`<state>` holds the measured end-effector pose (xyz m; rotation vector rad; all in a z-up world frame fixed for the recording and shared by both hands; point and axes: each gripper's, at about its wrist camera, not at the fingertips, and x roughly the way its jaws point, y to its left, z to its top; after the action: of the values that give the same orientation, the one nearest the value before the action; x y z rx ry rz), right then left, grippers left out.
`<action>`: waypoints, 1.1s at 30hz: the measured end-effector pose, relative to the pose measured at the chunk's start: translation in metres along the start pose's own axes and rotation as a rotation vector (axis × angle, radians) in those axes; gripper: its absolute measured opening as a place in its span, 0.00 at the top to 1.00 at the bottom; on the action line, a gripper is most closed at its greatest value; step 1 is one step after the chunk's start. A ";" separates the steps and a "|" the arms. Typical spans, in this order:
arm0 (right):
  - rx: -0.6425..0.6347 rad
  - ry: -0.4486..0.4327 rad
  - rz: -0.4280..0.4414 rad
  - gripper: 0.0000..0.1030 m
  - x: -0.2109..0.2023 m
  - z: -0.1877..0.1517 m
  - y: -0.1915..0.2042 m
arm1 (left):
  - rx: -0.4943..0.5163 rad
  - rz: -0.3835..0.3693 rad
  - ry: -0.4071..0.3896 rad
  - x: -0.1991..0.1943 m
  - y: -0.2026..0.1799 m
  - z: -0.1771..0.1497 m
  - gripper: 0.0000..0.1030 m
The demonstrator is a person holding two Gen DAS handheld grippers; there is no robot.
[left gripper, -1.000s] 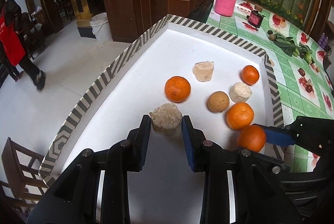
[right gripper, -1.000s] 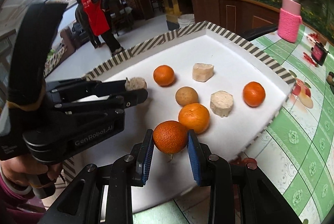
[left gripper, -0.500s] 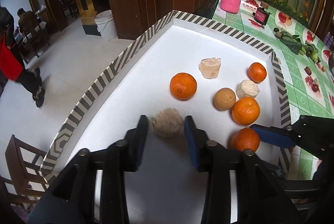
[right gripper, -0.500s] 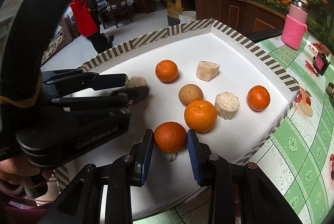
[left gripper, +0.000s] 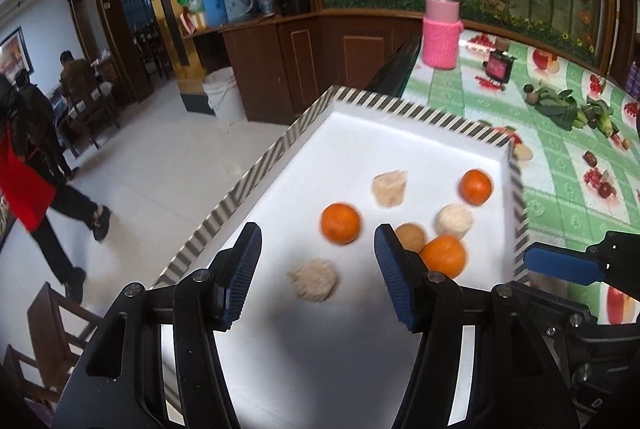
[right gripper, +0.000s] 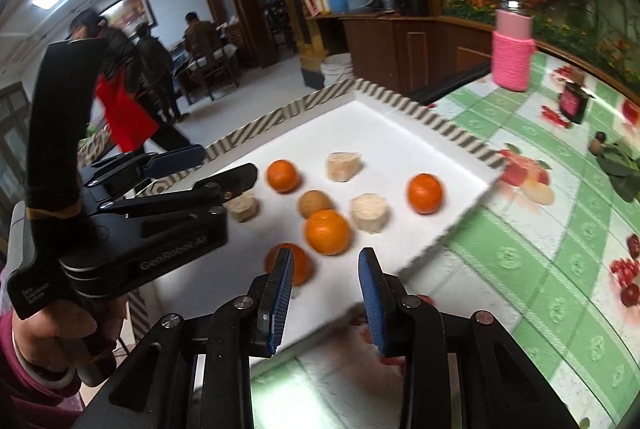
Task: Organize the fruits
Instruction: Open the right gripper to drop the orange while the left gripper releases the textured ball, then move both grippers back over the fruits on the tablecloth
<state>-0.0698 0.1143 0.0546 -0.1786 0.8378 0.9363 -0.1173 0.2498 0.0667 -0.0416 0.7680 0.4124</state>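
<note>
A white tray with a striped rim [left gripper: 280, 153] [right gripper: 384, 97] holds several oranges, pale beige chunks and one brown round fruit [left gripper: 412, 236] [right gripper: 315, 203]. My left gripper [left gripper: 316, 271] is open and raised; a beige chunk [left gripper: 314, 279] [right gripper: 242, 207] lies on the tray below its fingers. My right gripper [right gripper: 325, 281] is open and empty. An orange [right gripper: 300, 263] lies on the tray just behind its left finger, another orange [right gripper: 328, 232] beyond it. The right gripper's blue finger [left gripper: 560, 265] shows at the right of the left wrist view.
The tray sits on a green fruit-print tablecloth [right gripper: 540, 229]. A pink-sleeved bottle [left gripper: 440, 29] [right gripper: 512, 45], a small dark box [left gripper: 498, 65] and leafy greens [left gripper: 568, 109] are behind it. People walk on the floor at left [left gripper: 36, 165]. A wooden chair [left gripper: 48, 325] stands below.
The left gripper opened, let go of the beige chunk and pulled back upward. The right gripper opened, released its orange on the tray and drew back to the right.
</note>
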 end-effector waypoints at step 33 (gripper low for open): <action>0.322 -0.048 -0.337 0.68 -0.102 -0.073 -0.187 | 0.198 -0.277 0.040 0.004 -0.194 0.024 0.43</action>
<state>0.0016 -0.0992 0.0378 -0.0159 0.8700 0.4808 -0.0256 0.0768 0.0590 0.0291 0.8264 0.0713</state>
